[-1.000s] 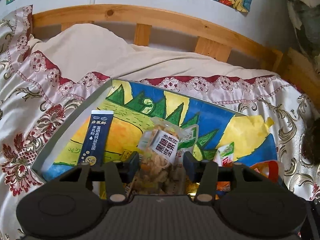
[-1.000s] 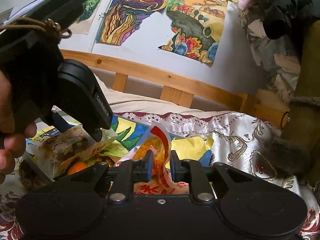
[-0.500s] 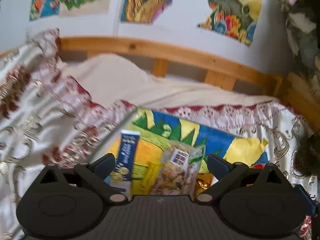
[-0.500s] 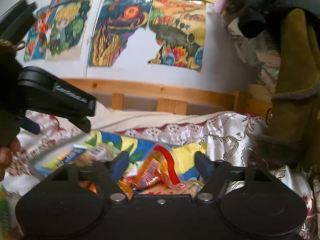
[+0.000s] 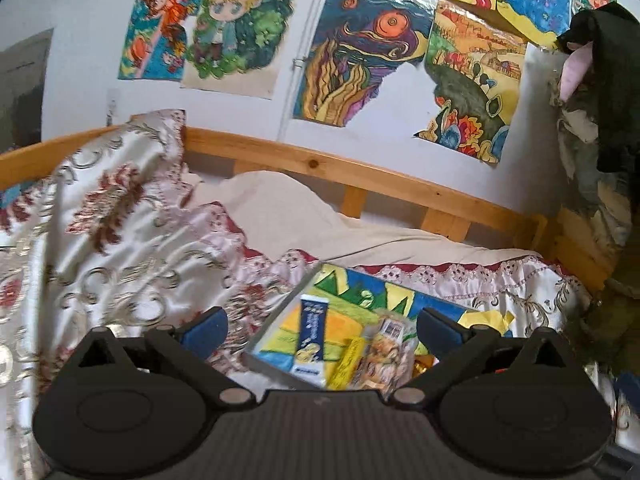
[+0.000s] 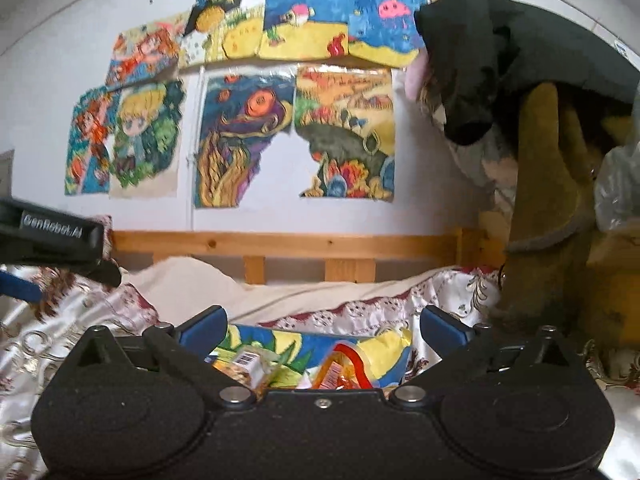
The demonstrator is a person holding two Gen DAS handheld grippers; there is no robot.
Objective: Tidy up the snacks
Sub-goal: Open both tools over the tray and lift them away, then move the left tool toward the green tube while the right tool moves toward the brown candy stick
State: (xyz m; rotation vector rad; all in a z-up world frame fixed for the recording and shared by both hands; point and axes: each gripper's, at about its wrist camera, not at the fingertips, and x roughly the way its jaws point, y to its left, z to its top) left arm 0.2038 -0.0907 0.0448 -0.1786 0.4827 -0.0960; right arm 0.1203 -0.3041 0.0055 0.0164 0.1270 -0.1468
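A shallow box point(image 5: 276, 322) lined with a bright drawing lies on the bed. In it are a blue stick packet point(image 5: 312, 332), a yellow packet point(image 5: 348, 364) and a clear bag of nuts point(image 5: 390, 348). My left gripper point(image 5: 322, 326) hangs above and short of the box, open wide, with nothing between its pads. In the right wrist view the nut bag point(image 6: 248, 364) and an orange-red packet point(image 6: 344, 368) lie in the box point(image 6: 296, 344). The right gripper point(image 6: 322, 324) is above them, its jaws opening, holding nothing. The left gripper's fingers point(image 6: 106, 272) show at the left edge.
A floral satin cover point(image 5: 120, 248) bunches up to the left of the box, with a beige sheet point(image 5: 288, 208) behind it. The wooden bed rail point(image 5: 360, 176) runs along the wall. Dark clothes and a brown coat point(image 6: 540, 200) hang at the right.
Both grippers went from shut to wide open, letting go of the nut bag and the orange-red packet. Both rose and drew back, so the box now sits lower and smaller.
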